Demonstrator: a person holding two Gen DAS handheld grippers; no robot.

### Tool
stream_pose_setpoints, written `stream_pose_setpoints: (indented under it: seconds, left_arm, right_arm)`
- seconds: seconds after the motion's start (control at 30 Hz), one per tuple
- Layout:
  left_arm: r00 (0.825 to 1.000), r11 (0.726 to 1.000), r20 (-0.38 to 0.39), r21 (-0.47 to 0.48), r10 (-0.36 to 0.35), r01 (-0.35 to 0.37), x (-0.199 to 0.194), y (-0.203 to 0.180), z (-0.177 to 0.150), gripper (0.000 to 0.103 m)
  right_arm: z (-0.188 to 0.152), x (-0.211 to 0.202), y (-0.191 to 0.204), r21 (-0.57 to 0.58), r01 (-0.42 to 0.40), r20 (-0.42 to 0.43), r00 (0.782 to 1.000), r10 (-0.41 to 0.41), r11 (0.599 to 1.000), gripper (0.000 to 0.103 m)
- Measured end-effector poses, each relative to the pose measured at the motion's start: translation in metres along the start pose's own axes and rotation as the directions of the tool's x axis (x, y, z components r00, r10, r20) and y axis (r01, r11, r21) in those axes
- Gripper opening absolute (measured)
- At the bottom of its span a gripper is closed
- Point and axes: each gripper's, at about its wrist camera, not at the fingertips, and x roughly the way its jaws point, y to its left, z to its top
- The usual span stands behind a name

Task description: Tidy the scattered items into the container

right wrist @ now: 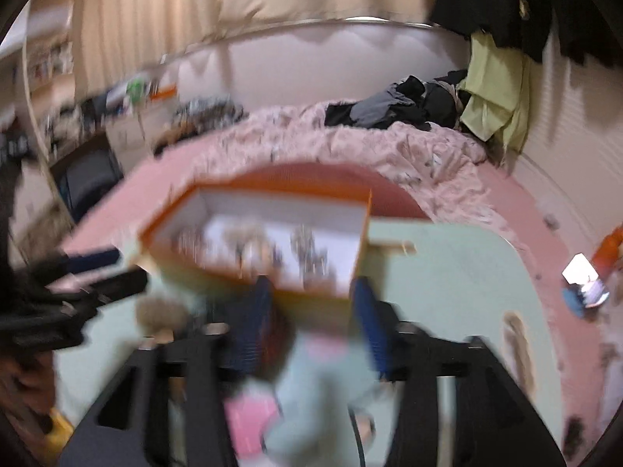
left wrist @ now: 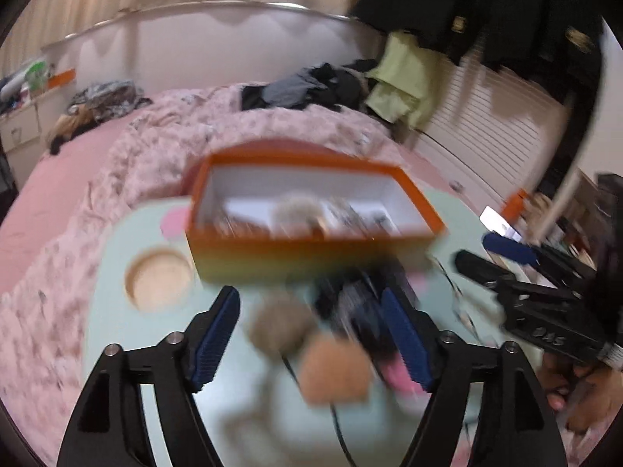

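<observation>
orange box (left wrist: 311,249) ahead, pompoms (left wrist: 307,346) before it

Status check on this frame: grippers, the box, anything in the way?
Left gripper open, right gripper open, neither holding. Orange box already has items inside. Fluffy balls loose on tray before it. Heavy blur.

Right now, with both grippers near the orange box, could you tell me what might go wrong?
1. Both views are blurred, so aiming at the fuzzy balls between the open left gripper fingers may miss.
2. The black cord beneath them could snag.
3. The right gripper sits near the orange box wall and could nudge it.
</observation>
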Motion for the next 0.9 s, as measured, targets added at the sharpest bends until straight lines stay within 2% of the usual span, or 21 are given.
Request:
stream_pose_setpoints:
  seconds: [0.13,0.3,0.4,0.43,0.47,0.5,0.53,0.6,0.63,0.9]
  left_arm:
    - [0.995,0.993,-0.038,0.075,0.095,-0.092,0.002,-0.018,-0.041,0.079]
    - [0.988,0.995,-0.124,0.036,0.097,-0.093,0.024,-0.014,-0.056,0.079]
    - [0.985,0.991,-0.112,0.038,0.131,-0.127,0.026,-0.016,-0.058,0.079]
    - [0.984,0.990,-0.108,0.043,0.142,-0.138,0.027,-0.017,-0.059,0.083]
    - [0.982,0.988,-0.108,0.055,0.153,-0.148,0.029,-0.020,-0.060,0.094]
    - [0.981,0.987,-0.110,0.063,0.157,-0.151,0.030,-0.022,-0.062,0.100]
    - [0.982,0.987,-0.107,0.061,0.155,-0.149,0.031,-0.023,-0.064,0.103]
    - [0.982,0.987,-0.105,0.059,0.155,-0.149,0.032,-0.024,-0.066,0.103]
    - [0.983,0.987,-0.105,0.060,0.154,-0.148,0.033,-0.024,-0.066,0.103]
    - [0.985,0.988,-0.096,0.063,0.147,-0.141,0.033,-0.022,-0.069,0.103]
  right_arm:
    - [-0.037,-0.010,0.015,-0.032,0.015,-0.036,0.999,-0.016,0.999,0.069]
    - [-0.057,-0.002,0.014,-0.001,0.054,-0.099,0.994,-0.053,0.999,0.069]
    - [-0.064,0.004,0.009,0.019,0.057,-0.137,0.989,-0.054,0.998,0.069]
    - [-0.067,0.006,0.007,0.023,0.058,-0.153,0.987,-0.054,0.998,0.069]
    - [-0.069,0.009,0.005,0.021,0.066,-0.169,0.984,-0.062,0.998,0.070]
    - [-0.072,0.012,0.005,0.014,0.075,-0.187,0.980,-0.071,0.997,0.071]
    - [-0.075,0.015,0.004,0.010,0.077,-0.197,0.978,-0.074,0.997,0.074]
    - [-0.080,0.017,0.002,0.015,0.081,-0.207,0.975,-0.076,0.997,0.096]
    - [-0.081,0.018,0.001,0.016,0.084,-0.213,0.974,-0.079,0.996,0.101]
    - [-0.085,0.019,-0.004,0.012,0.079,-0.197,0.978,-0.075,0.997,0.103]
